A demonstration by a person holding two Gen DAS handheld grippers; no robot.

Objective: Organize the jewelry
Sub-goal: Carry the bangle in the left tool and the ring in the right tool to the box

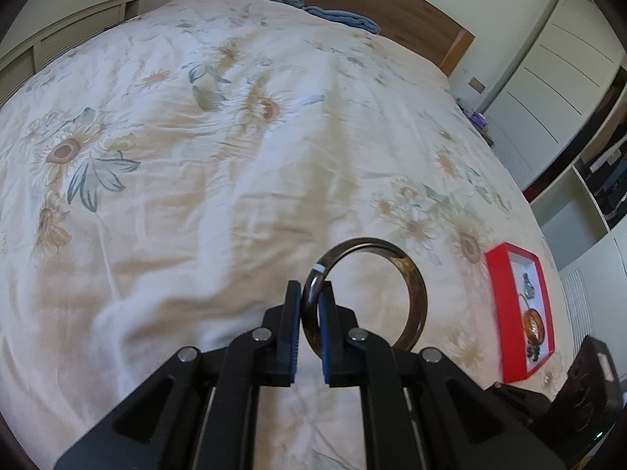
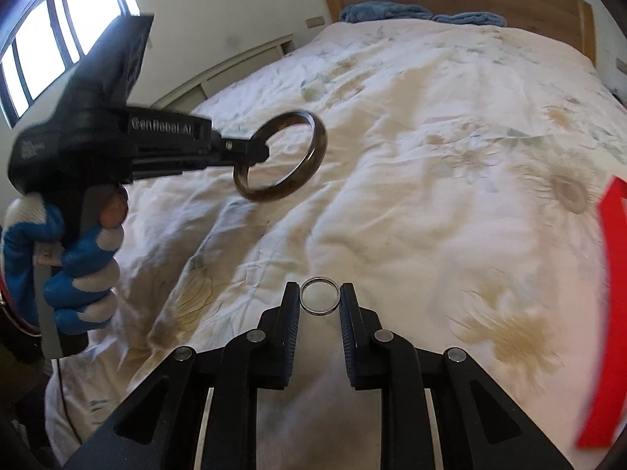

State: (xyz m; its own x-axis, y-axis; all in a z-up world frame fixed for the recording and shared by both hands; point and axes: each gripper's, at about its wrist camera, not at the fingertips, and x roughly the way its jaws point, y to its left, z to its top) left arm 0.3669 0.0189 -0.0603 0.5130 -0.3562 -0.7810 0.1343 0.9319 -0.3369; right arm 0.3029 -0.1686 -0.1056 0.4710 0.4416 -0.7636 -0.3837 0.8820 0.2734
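Step in hand, as judged: both pieces were lifted clear of the bedspread for carrying to the box.

The left gripper point(image 1: 309, 297) was clamped on the rim of a dark brown, mottled stone-like bangle point(image 1: 407, 274), which hung in the air above the cream floral bedspread point(image 1: 196, 156). The right gripper point(image 2: 319, 297) pinched a thin silver metal ring point(image 2: 319, 297) across its width between the fingertips, also off the bedding.

The open red cardboard box with white lining point(image 1: 505, 270) lay on the bedspread to the right of the bangle, well apart from it. It already held an amber oval piece point(image 1: 535, 323) and some small dark items, too blurred to identify.

Next move likely called for swinging both grippers toward the box, lowering each piece over a free patch of lining, then opening gently.

Count:
- grippers: 2
- bangle: 1
- ring: 1
- box: 1
- gloved hand point(image 2: 74, 258) seen: 1
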